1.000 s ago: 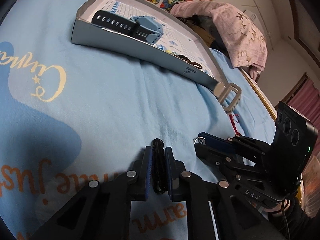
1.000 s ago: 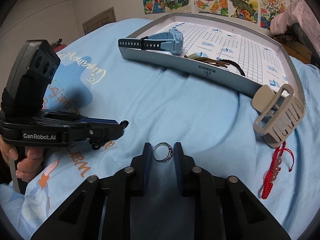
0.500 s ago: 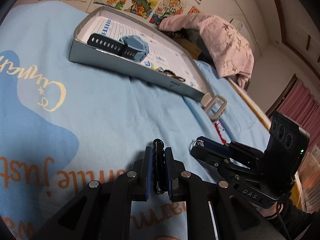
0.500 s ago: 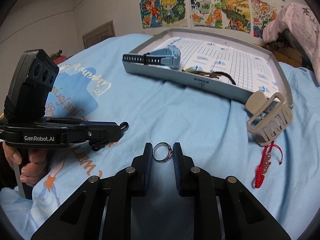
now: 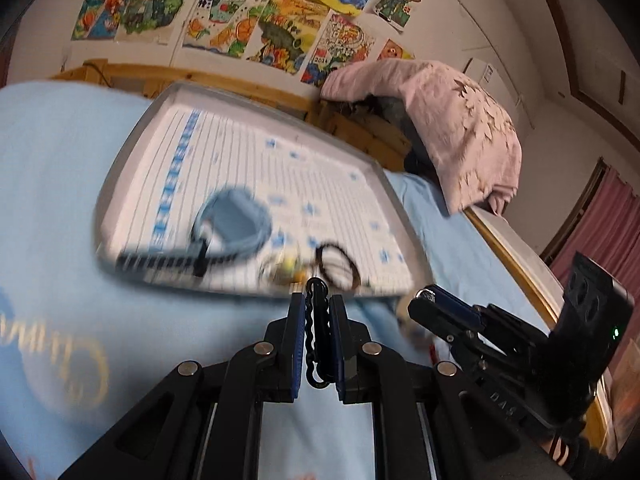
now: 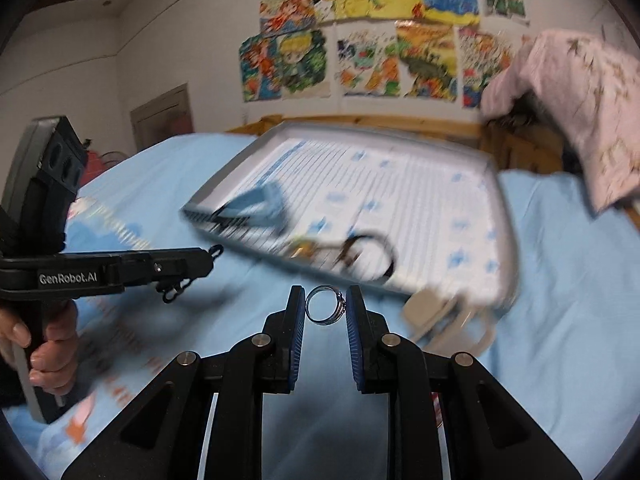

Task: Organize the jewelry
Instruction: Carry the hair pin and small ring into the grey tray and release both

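Left gripper (image 5: 316,312) clamping black chain (image 5: 316,336), right gripper (image 6: 325,306) pinching ring (image 6: 325,305), "GenRobot.AI" label (image 6: 67,278), tray (image 6: 506,240) blurred

Both grippers have lifted up and moved toward the tray (image 5: 132,168), which now looks bigger and sits in the middle of each picture. The wall drawings (image 6: 360,52) now fill the top, and everything looks blurry.

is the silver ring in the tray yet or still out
Out. The silver ring is pinched in the right gripper, held in the air short of the tray.
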{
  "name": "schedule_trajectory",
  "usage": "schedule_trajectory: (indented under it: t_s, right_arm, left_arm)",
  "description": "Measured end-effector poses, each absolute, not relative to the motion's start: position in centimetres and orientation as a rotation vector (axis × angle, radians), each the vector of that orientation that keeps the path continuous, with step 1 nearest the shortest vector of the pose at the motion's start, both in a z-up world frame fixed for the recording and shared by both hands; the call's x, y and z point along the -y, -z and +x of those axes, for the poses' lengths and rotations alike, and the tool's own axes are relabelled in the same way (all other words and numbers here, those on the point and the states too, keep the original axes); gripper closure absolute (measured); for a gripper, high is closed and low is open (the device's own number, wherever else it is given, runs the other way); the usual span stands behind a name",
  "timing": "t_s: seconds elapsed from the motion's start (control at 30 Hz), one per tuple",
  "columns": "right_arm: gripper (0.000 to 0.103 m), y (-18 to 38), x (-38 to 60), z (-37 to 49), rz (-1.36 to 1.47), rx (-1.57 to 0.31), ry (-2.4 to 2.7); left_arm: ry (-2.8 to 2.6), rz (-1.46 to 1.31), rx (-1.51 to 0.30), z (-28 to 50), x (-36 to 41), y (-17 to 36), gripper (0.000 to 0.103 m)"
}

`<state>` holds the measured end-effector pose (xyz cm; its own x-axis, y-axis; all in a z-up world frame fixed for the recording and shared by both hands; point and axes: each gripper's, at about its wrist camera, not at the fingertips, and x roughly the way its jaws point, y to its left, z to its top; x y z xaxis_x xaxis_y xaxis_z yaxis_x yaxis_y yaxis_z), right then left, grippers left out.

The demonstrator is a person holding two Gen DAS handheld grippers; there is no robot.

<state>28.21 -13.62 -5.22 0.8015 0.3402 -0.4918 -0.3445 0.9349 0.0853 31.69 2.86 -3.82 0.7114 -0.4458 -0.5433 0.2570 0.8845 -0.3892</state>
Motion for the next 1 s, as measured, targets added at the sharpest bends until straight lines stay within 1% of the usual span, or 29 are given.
schedule_trajectory:
  t_s: [0.17,0.33,0.57,0.87,0.9,1.0]
  right_arm:
    - [0.085,4.3,13.8,31.3,-0.036,-0.509,-0.296]
    - [0.085,4.7,13.1,35.2,-0.084,-0.57,-0.286]
    - [0.085,6.4,12.5,37.1,-0.076,-0.648,-0.303]
    - [0.084,7.2,13.1,37.4,-0.044,-0.666,-0.319]
    - [0.083,7.0,13.1,37.3,-0.043,-0.659,-0.314]
    - [0.068,6.7,13.6,37.0,-0.041,-0.647,-0.296]
  left_arm:
    - [0.379,-0.245,-0.7,35.6,-0.9,3.4,0.092]
    - [0.363,-0.23,-0.75,38.6,-0.4,4.4,0.092]
    - [0.356,-0.203,-0.787,39.8,0.2,5.5,0.091]
    - [0.369,-0.222,-0.782,39.7,0.4,5.4,0.091]
    - [0.361,-0.222,-0.78,39.6,0.3,5.3,0.091]
    - [0.351,-0.223,-0.775,39.3,0.1,5.1,0.09]
